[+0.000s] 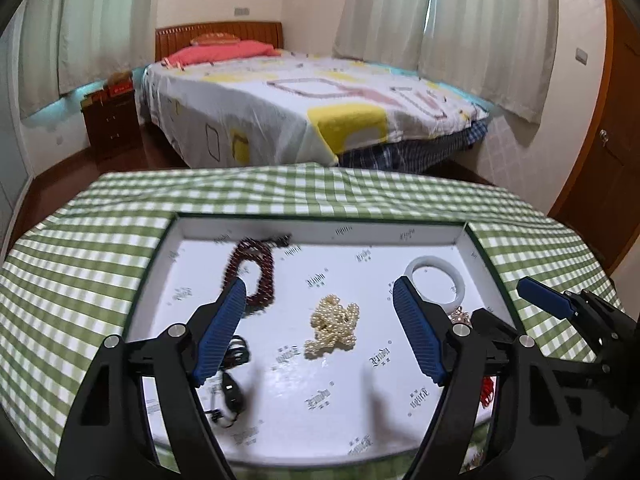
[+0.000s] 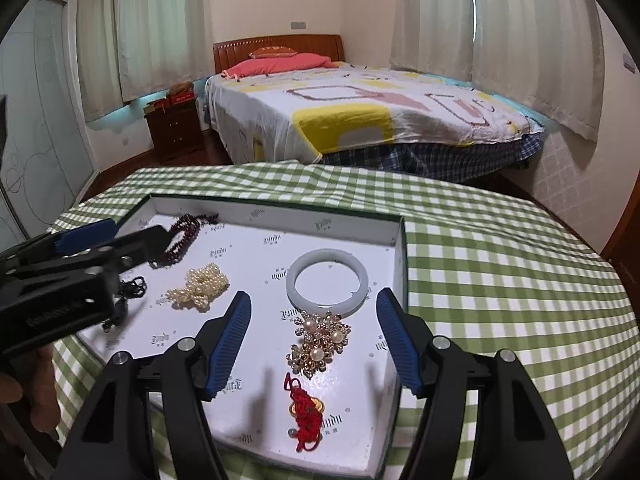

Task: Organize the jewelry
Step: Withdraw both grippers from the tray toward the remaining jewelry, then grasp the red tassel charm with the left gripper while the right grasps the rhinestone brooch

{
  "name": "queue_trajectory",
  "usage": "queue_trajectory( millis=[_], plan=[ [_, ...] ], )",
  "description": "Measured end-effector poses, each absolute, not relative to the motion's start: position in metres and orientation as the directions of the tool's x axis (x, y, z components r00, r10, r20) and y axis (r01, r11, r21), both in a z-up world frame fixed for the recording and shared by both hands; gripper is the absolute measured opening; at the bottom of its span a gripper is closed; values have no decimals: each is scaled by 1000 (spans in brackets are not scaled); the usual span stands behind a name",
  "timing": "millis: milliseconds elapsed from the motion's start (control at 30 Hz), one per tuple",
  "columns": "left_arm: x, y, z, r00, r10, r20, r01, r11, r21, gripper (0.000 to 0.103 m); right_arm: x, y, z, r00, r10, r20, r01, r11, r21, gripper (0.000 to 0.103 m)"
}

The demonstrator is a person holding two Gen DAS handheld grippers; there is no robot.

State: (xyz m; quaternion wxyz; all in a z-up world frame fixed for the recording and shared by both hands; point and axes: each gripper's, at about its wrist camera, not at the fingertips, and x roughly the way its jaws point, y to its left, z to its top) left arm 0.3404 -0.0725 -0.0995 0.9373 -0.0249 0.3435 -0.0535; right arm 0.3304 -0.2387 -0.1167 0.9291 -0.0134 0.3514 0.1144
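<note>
A shallow white tray [image 1: 320,236] [image 2: 276,220] lies on the green checked tablecloth. In it lie a dark red bead string [image 1: 260,268] [image 2: 188,232], a heap of pearls [image 1: 334,326] [image 2: 200,286], a white jade bangle [image 1: 438,282] [image 2: 327,282], a gold flower brooch with pearls [image 2: 320,340], a red cord charm with gold pieces [image 2: 304,408] and a black cord piece [image 1: 232,376] [image 2: 130,292]. My left gripper [image 1: 320,294] [image 2: 86,236] hovers open above the pearls, holding nothing. My right gripper [image 2: 314,304] hovers open above the brooch and bangle, also holding nothing.
The table [image 1: 80,248] [image 2: 500,280] carries a green and white checked cloth. Behind it stand a bed [image 1: 304,104] with a patterned sheet, a dark nightstand [image 1: 110,124], curtains and a wooden door [image 1: 608,140]. A hand shows at the left edge of the right wrist view.
</note>
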Motion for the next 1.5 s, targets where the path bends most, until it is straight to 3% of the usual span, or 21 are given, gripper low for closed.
queue_trajectory(
  millis=[367, 700, 1300, 1500],
  plan=[
    [281, -58, -64, 819, -107, -564, 86, 994, -63, 74, 290, -239, -88, 768, 205, -607, -209, 976, 66, 64],
    [225, -42, -64, 830, -82, -552, 62, 997, -55, 74, 250, -233, -83, 780, 208, -590, -204, 976, 74, 64],
    [158, -26, -137, 721, -77, -689, 47, 997, -63, 73, 184, -240, -128, 736, 197, -648, -168, 980, 107, 64],
    [158, -29, -158, 673, -87, -735, 60, 996, -64, 60, 174, -240, -142, 718, 198, -667, -169, 980, 109, 64]
  ],
)
